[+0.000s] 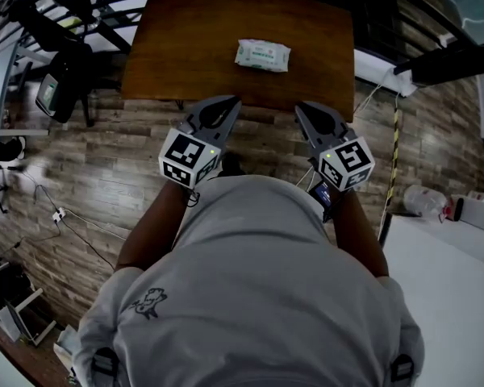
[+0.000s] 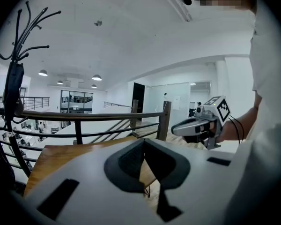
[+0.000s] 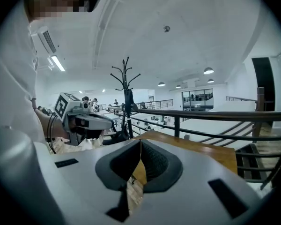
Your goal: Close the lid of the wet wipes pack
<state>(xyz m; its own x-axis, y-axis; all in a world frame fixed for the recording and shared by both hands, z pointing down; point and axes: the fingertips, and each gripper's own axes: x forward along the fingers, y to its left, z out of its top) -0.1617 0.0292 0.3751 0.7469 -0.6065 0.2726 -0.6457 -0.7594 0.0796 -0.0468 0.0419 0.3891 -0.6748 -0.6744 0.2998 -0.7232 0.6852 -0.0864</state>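
The wet wipes pack [image 1: 262,56], white with green print, lies flat at the far middle of the brown wooden table [image 1: 177,47]. I cannot tell from here how its lid stands. My left gripper [image 1: 230,103] and right gripper [image 1: 302,108] are held side by side close to the person's chest, just short of the table's near edge, well short of the pack. In the left gripper view the left gripper [image 2: 143,142] has its jaws meeting at the tips with nothing between them. The right gripper [image 3: 140,142] looks the same. The pack shows in neither gripper view.
A black coat rack [image 1: 64,71] stands left of the table. A metal railing [image 3: 210,116] runs behind it. A white table [image 1: 456,289] is at the right, with a plastic bottle [image 1: 423,201] on the floor beside it. The floor is wood-patterned.
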